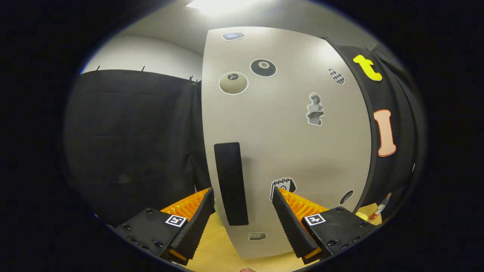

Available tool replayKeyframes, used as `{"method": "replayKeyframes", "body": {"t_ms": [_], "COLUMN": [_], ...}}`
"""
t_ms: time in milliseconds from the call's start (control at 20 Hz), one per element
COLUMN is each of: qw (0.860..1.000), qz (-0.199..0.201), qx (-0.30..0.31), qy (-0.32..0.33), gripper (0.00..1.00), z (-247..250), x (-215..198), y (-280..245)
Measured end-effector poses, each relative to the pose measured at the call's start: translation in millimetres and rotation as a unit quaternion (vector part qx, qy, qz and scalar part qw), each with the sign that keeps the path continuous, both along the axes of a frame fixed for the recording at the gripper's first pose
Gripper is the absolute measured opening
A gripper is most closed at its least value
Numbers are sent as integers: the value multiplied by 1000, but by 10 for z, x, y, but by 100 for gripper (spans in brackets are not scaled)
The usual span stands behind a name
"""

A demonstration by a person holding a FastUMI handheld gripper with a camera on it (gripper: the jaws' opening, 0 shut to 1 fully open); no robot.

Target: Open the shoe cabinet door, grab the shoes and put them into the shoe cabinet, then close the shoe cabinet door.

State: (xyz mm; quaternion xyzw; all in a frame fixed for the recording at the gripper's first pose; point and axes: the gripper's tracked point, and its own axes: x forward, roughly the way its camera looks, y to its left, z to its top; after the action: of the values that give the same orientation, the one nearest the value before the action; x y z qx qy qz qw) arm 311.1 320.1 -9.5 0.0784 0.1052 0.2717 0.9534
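A tall white shoe cabinet door (287,151), dotted with stickers, stands shut right in front of me. Its dark vertical handle (230,183) runs along the door's left edge. My gripper (242,196) is open, and the handle's lower part lies between the two fingers, a little ahead of their tips. Neither finger touches the handle or the door. The left finger (196,223) is just left of the door's edge; the right finger (289,223) is in front of the door panel.
The cabinet stands on a light wooden surface (219,249). Black cloth (132,143) hangs to the left of the cabinet and also to its right. A small marker-like object (380,207) lies on the wood beyond the right finger.
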Motion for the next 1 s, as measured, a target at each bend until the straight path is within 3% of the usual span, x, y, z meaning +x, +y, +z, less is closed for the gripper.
{"method": "replayKeyframes", "body": {"t_ms": [350, 1000], "qw": [1000, 986], "qz": [-6, -163], "qx": [17, -32], "qy": [4, -24], "gripper": [97, 97], "z": [112, 224], "x": [-460, -1165], "y": [-541, -3093]}}
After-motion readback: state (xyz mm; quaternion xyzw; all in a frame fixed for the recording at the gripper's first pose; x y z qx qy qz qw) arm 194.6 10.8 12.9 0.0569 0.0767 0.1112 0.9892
